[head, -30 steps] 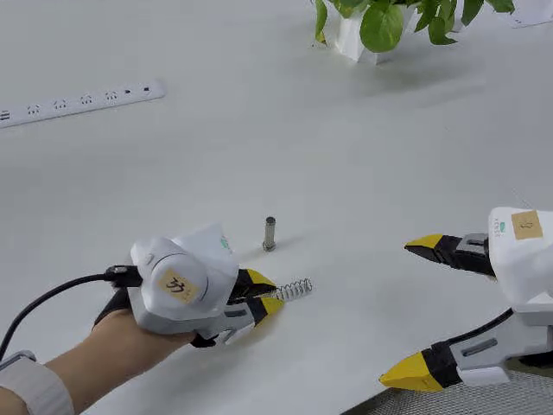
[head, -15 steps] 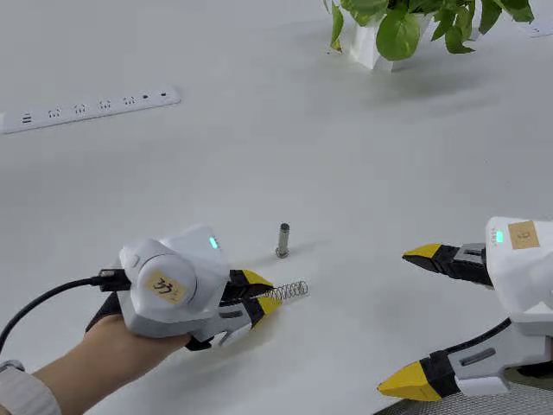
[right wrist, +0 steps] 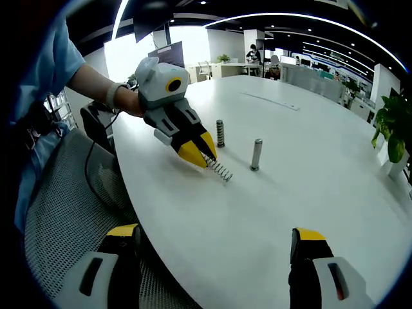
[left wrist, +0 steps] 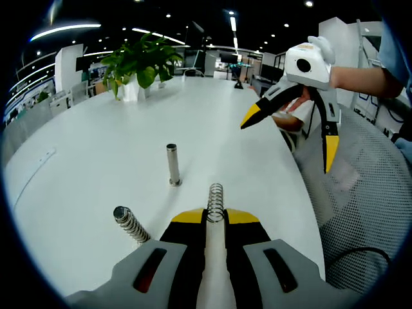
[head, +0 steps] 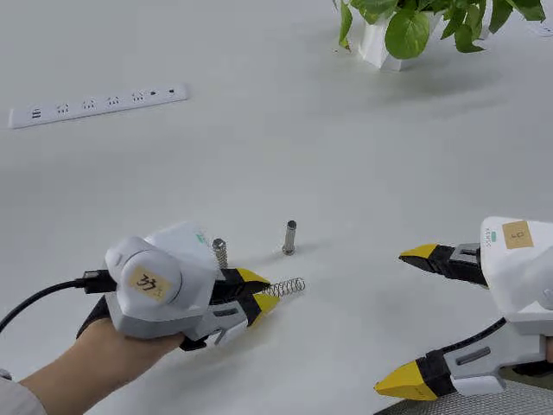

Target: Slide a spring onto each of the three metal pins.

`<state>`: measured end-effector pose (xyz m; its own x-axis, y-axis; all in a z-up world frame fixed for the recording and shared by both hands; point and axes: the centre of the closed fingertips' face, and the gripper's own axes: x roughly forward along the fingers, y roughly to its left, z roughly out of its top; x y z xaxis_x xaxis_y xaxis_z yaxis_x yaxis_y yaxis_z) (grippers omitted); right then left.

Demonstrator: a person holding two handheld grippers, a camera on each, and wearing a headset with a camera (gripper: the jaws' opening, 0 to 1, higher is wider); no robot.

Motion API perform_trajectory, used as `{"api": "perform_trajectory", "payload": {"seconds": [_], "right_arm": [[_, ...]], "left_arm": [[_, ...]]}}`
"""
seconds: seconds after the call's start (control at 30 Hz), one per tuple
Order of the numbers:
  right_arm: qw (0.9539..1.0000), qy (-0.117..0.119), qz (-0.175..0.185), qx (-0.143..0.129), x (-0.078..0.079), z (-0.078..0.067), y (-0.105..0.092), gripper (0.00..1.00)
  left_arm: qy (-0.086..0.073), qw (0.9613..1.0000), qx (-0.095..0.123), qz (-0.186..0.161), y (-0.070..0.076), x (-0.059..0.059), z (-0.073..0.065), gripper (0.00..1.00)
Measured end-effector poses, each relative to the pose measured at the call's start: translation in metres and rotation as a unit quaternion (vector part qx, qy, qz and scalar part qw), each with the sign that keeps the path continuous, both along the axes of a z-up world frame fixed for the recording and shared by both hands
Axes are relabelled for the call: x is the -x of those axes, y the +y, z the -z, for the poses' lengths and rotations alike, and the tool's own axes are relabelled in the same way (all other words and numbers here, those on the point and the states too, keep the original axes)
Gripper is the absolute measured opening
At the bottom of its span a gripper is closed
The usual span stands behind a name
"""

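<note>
Left gripper [head: 262, 291]: clamped on a spring [head: 285, 287]
Right gripper [head: 399, 317]: jaws wide apart
Bare pin [head: 289, 237]: upright, near the spring's free end
Covered pin [head: 220, 252]: coil on it, beside left gripper

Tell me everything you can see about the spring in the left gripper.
The spring is a slim coil of bright metal wire. The left gripper pinches one end between its yellow tips; the rest juts forward, roughly level, low over the white table. Whether its free end touches the table is unclear. The bare pin stands beyond, apart.
</note>
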<state>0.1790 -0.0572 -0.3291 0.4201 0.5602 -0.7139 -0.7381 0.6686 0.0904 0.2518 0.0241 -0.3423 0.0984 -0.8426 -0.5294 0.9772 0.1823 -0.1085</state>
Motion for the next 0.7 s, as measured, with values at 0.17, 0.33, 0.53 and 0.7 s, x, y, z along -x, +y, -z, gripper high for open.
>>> {"api": "perform_trajectory", "payload": {"seconds": [0.17, 0.33, 0.53, 0.7], "right_arm": [[1.0, -0.001, -0.002, -0.006, -0.002, -0.001, 0.003, 0.96], [0.9999, -0.001, -0.006, -0.016, -0.004, -0.005, 0.009, 0.95], [0.9995, -0.002, -0.014, -0.027, -0.009, -0.011, 0.016, 0.95], [0.999, -0.008, -0.027, -0.035, -0.015, -0.02, 0.024, 0.94]], "left_arm": [[0.004, 0.9999, 0.009, -0.002, 0.003, 0.003, -0.005, 0.07], [0.012, 0.9997, 0.02, 0.002, 0.007, 0.009, -0.012, 0.07], [0.013, 0.9993, 0.036, -0.003, 0.013, 0.011, -0.025, 0.07], [0.008, 0.9988, 0.048, -0.005, 0.02, 0.014, -0.037, 0.07]]}}
